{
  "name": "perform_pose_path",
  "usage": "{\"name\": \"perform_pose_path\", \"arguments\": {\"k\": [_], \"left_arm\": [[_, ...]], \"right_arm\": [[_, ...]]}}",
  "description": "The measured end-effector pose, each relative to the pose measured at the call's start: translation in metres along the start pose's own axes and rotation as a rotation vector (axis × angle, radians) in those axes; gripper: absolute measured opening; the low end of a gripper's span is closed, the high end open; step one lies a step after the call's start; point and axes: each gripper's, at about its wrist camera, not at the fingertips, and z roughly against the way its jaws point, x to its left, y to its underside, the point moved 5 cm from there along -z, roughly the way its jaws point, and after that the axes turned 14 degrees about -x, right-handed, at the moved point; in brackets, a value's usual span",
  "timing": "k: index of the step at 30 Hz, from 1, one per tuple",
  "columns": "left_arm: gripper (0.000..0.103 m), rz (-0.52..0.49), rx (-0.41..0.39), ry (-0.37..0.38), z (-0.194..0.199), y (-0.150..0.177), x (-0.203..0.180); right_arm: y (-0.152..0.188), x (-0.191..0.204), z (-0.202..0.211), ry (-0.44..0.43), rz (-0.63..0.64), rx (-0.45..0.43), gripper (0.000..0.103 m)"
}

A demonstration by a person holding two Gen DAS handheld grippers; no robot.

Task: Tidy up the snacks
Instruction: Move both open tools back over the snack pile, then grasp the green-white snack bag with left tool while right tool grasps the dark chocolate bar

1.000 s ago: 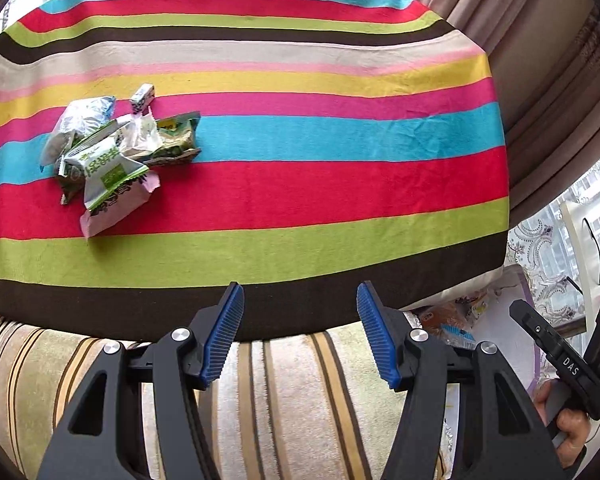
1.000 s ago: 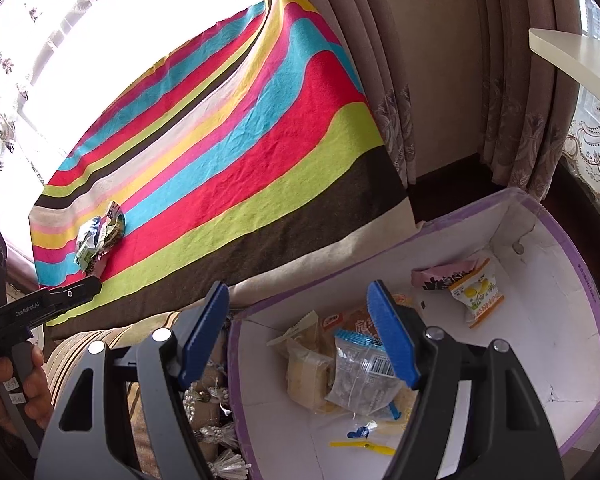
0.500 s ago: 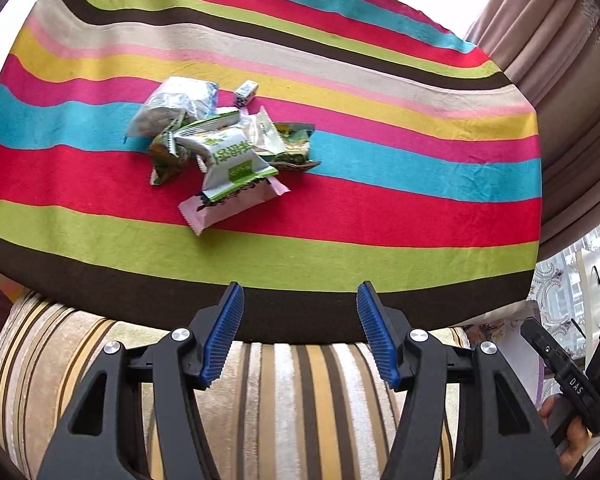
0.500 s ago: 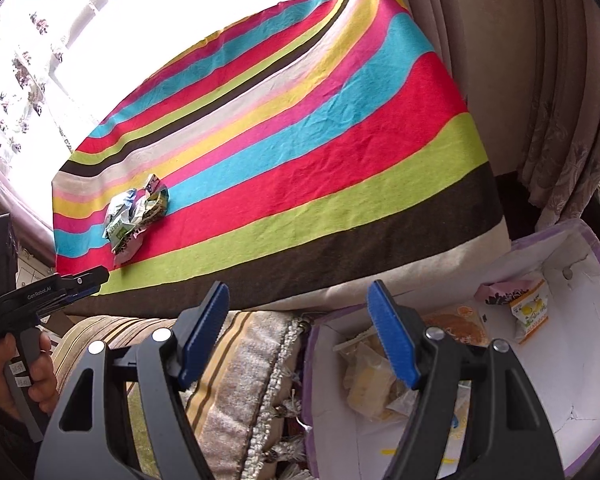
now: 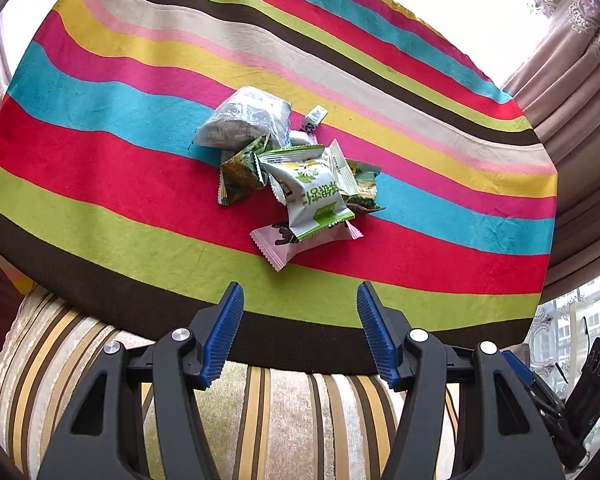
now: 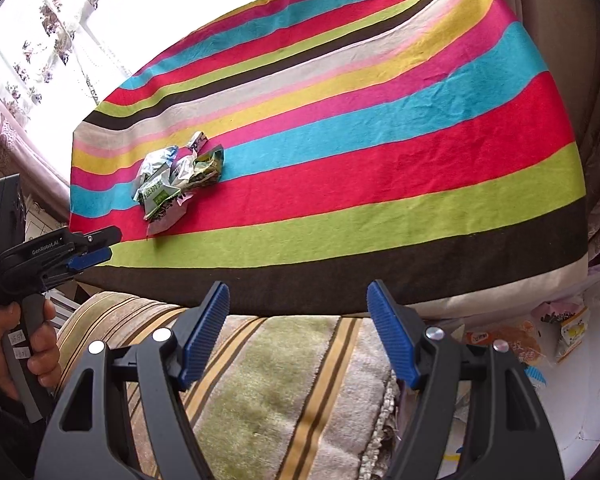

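Both hands are heading for a fresh pick: the left gripper (image 5: 299,334) and the right gripper (image 6: 298,334) are hovering short of the striped multicoloured cloth (image 5: 100,120), jaws standing moderately apart with nothing between them. The small heap of crinkly snack packets (image 5: 292,168) is lying on the red and blue bands, well ahead of both tools. A white cardboard box with purple edging (image 6: 572,380), already holding some snacks, is sitting low at the right. The topmost green-and-white foil packet (image 5: 314,196) is lying with its long axis running from far-left to near-right, so the next move is probably calling for a reach forward and jaws closing across its short width.
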Motion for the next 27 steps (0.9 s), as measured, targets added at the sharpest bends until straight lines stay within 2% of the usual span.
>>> {"name": "perform_pose_path", "arguments": {"k": [6,14,23,26,27], "left_arm": [[0.057,0.031,-0.011,0.014,-0.021,-0.019,-0.005],[0.057,0.067,-0.009,-0.005,-0.056,-0.043,-0.003],[0.057,0.084,0.049,-0.03,-0.087,-0.047,0.0],[0.049,0.07,0.068,-0.04,-0.094,-0.044,0.002],[0.041,0.068,0.076,-0.038,-0.096,-0.042,0.002]], "right_arm": [[-0.004,0.02,-0.012,-0.004,0.031,0.008,0.072],[-0.011,0.032,-0.029,-0.006,0.031,0.024,0.072],[-0.022,0.05,-0.054,-0.015,0.055,0.035,0.072],[-0.023,0.06,-0.061,-0.024,0.075,0.043,0.072],[-0.024,0.062,-0.064,-0.027,0.078,0.044,0.072]]}}
